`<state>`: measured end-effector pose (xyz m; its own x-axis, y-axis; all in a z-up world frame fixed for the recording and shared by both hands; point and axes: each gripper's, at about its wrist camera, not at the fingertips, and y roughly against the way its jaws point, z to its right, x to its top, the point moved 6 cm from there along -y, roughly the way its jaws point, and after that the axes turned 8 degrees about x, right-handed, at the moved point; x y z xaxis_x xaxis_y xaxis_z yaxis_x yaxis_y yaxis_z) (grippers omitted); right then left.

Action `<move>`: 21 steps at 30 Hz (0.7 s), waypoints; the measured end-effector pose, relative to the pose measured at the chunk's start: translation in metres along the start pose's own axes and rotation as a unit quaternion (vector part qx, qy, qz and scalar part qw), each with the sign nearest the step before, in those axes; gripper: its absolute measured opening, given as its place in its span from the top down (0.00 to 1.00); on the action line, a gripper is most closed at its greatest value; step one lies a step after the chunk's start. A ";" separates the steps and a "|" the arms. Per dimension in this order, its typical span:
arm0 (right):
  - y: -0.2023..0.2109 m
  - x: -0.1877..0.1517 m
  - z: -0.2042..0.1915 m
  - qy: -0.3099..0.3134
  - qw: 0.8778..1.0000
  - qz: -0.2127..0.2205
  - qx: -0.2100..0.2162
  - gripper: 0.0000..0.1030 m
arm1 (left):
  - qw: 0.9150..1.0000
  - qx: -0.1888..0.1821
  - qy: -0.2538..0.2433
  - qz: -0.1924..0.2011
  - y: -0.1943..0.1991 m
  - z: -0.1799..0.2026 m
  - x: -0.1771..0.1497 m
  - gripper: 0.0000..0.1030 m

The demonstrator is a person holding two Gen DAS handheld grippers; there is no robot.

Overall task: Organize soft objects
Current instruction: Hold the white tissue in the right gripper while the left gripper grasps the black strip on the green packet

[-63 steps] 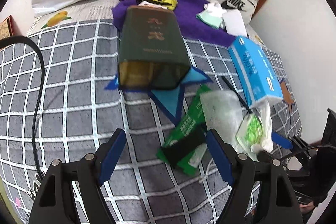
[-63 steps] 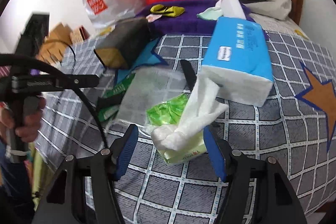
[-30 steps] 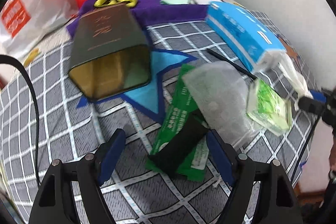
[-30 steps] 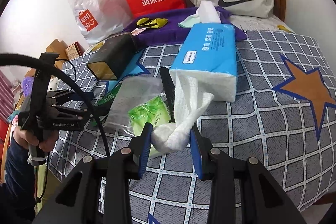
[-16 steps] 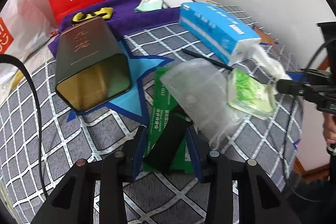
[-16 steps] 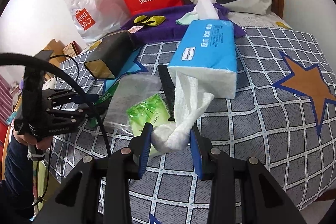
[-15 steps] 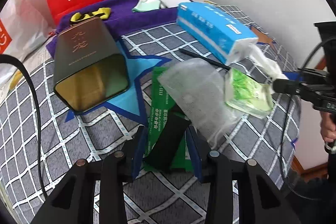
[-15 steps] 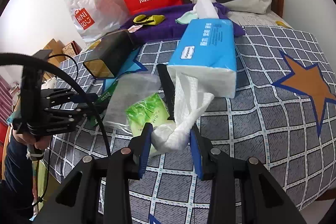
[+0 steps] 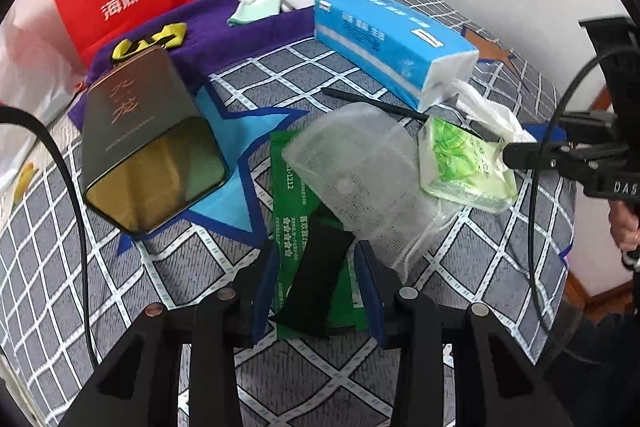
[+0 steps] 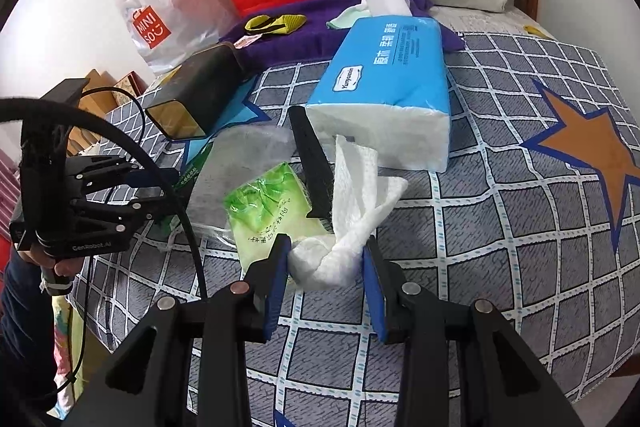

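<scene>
Where a second ago the left gripper (image 9: 316, 283) stood wide, it is now pinched on the green packet (image 9: 304, 227) and the black strap (image 9: 316, 275) lying on it; the right gripper (image 10: 326, 263) is kept clamped on the twisted tissue (image 10: 352, 211) drawn from the blue pack (image 10: 384, 83). Both soft things are thus judged secured for lifting. The bed edge (image 9: 552, 267) is close at the right; open quilt (image 10: 520, 227) is left beyond the tissue.

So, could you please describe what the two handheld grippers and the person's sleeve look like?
Both the left gripper and the right gripper have matte black linkage arms with silver rivets and blue finger pads. A black cable loops off the left one, whose body bears pale lettering. The sleeve is dark navy.
</scene>
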<state>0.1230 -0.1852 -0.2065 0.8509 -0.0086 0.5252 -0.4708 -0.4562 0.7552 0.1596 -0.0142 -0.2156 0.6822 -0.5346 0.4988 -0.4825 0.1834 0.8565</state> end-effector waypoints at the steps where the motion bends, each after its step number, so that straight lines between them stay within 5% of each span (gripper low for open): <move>1: 0.000 0.000 -0.001 0.001 1.000 0.000 -0.001 0.65 | 1.000 -0.002 -0.003 0.001 0.000 0.001 0.000 0.64; 6: -0.001 -0.001 0.003 -0.006 1.000 0.001 -0.001 0.65 | 1.000 0.001 -0.018 0.004 -0.003 0.005 0.001 0.66; 8: -0.002 0.000 0.004 -0.006 1.000 0.000 -0.002 0.65 | 1.000 0.000 -0.025 0.007 -0.002 0.008 0.001 0.77; 21: 0.004 -0.002 0.005 -0.013 1.000 0.007 0.003 0.65 | 0.999 -0.010 0.040 -0.006 0.004 0.004 -0.008 0.77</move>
<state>0.1208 -0.1920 -0.2060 0.8501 -0.0377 0.5253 -0.4813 -0.4605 0.7459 0.1508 -0.0123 -0.2168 0.7300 -0.4688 0.4973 -0.4642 0.1940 0.8642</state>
